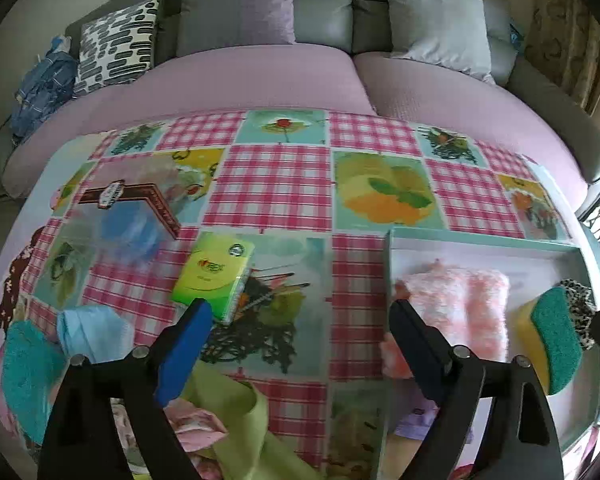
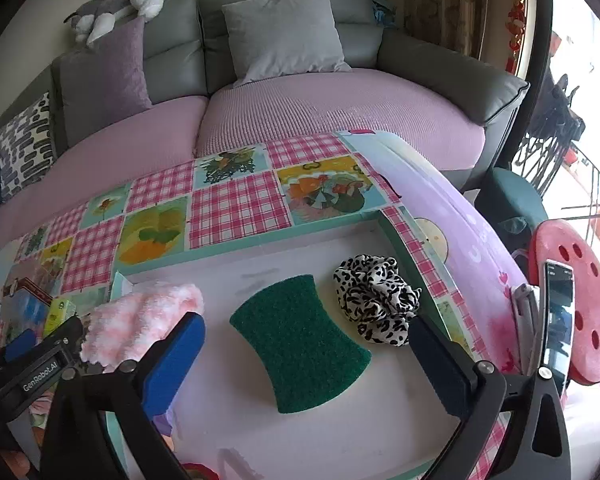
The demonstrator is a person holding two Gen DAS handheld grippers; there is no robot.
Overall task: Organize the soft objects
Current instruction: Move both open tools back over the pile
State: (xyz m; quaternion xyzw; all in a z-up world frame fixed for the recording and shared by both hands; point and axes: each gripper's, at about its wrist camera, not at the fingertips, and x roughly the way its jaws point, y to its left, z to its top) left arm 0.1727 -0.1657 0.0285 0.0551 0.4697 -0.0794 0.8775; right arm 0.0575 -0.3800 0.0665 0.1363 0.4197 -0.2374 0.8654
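From my left wrist camera, my left tool (image 1: 300, 332) stands wide apart and empty over the checked bench (image 1: 276, 188). A green tissue pack (image 1: 214, 276) lies touching its left fingertip. Only this view shows a teal cloth (image 1: 28, 368) and pale blue cloth (image 1: 88, 332) at the bench's left edge, plus a green cloth (image 1: 236, 412) near its front edge. The white tray (image 1: 480, 248) sits at the right edge, holding a fluffy pink cloth (image 1: 460, 300).

From my right wrist camera, my right tool (image 2: 306, 344) is also spread wide, gripping nothing. A green sponge (image 2: 300, 344) lies flat in the tray between its fingers, untouched, beside a leopard-print scrunchie (image 2: 376, 298). Only here, a phone (image 2: 556, 320) shows past the bench's right edge.
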